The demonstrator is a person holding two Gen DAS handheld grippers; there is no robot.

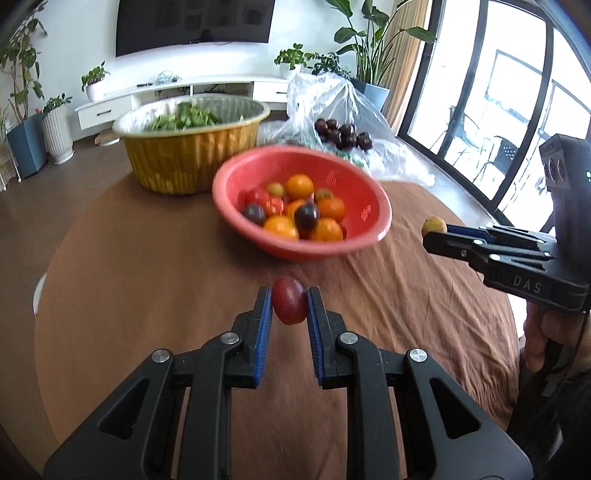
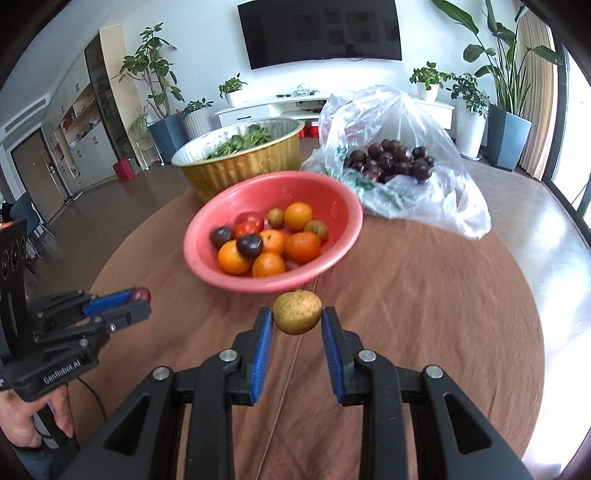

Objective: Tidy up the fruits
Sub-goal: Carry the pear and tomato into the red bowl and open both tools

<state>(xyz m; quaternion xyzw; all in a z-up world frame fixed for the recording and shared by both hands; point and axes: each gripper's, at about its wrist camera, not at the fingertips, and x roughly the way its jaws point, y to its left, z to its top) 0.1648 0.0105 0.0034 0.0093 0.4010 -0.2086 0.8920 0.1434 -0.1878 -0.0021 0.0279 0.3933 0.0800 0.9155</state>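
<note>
1. Nearest to me, the left gripper point(image 1: 290, 306) with black arms and blue ribbed pads pinches a small, dark red oval fruit point(image 1: 289, 305) between its tips, held clear above the cloth.
2. Beside it, the right gripper point(image 2: 297, 317), of the same black and blue build, clamps a small, yellow-brown speckled round fruit point(image 2: 297, 312) between its pads, also lifted off the table.
3. Each tool shows in the other's camera: the right one comes in from the right edge of the left view, the left one from the left edge of the right view, with a person's hand point(image 2: 26, 421) wrapped round its handle.
4. Under both lies a round table covered in a wrinkled brown cloth point(image 2: 424, 314).
5. Just beyond the tips sits a coral-pink plastic colander bowl point(image 2: 207, 229), holding orange mandarins point(image 2: 302, 246), dark purple plums point(image 2: 249, 245), a red tomato point(image 2: 251, 221) and a couple of small greenish-brown fruits.
6. Behind it stands a gold foil basin with a ribbed wall point(image 2: 240, 166), filled with green leaves point(image 2: 243, 142).
7. To the right of the basin slumps a clear plastic bag point(image 2: 436, 206), open, with a heap of dark purple plums point(image 2: 399, 160) inside.
8. Far back, a white low cabinet, potted plants and a dark wall-mounted screen point(image 2: 321, 31).
</note>
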